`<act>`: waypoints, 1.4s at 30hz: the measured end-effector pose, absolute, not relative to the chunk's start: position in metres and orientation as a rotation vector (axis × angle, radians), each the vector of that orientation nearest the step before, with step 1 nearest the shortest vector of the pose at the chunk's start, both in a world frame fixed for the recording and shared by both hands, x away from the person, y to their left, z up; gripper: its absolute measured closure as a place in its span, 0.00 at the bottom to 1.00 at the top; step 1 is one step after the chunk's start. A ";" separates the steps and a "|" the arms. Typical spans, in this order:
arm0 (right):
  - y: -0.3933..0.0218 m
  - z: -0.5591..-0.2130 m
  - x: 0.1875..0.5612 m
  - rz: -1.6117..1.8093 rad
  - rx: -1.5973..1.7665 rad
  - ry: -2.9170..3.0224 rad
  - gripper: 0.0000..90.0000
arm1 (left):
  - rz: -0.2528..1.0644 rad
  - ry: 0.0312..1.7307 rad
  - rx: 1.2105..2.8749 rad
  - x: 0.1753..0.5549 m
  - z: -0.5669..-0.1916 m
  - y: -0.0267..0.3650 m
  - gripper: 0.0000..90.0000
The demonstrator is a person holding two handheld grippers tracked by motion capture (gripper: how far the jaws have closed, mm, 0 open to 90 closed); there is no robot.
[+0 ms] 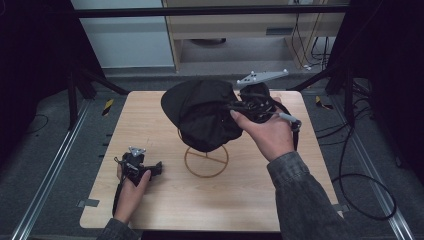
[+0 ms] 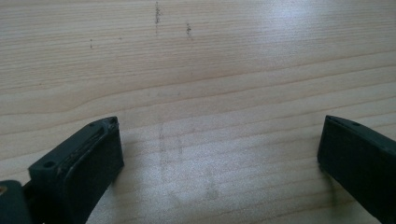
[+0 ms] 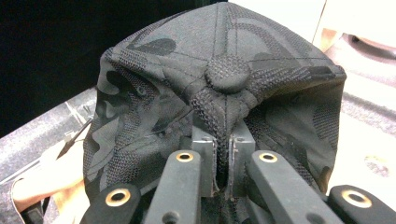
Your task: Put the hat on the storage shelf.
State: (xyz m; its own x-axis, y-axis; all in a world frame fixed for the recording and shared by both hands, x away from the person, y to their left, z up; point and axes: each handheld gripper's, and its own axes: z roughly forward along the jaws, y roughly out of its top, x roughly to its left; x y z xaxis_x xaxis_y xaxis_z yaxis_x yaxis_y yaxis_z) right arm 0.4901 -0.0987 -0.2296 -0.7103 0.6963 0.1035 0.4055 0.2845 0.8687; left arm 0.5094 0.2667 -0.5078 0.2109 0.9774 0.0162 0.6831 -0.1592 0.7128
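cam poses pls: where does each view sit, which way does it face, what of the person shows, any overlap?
High view: above the person's side, facing forward and down on the wooden table; both forearms, left gripper show.
Left gripper view: on that gripper, facing the tabletop between its open jaws.
Right gripper view: on the right gripper, clamped on the black cap.
Shared: cap, tabletop.
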 end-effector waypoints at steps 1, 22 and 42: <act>-0.098 -0.233 0.490 1.393 1.010 2.265 0.95 | 0.662 1.534 1.914 0.509 -0.508 0.267 0.00; -0.092 -0.256 0.488 1.359 1.025 2.289 0.94 | 0.660 1.533 1.918 0.509 -0.508 0.267 0.00; -0.085 -0.276 0.493 1.329 1.039 2.298 0.91 | 0.660 1.531 1.918 0.509 -0.508 0.267 0.00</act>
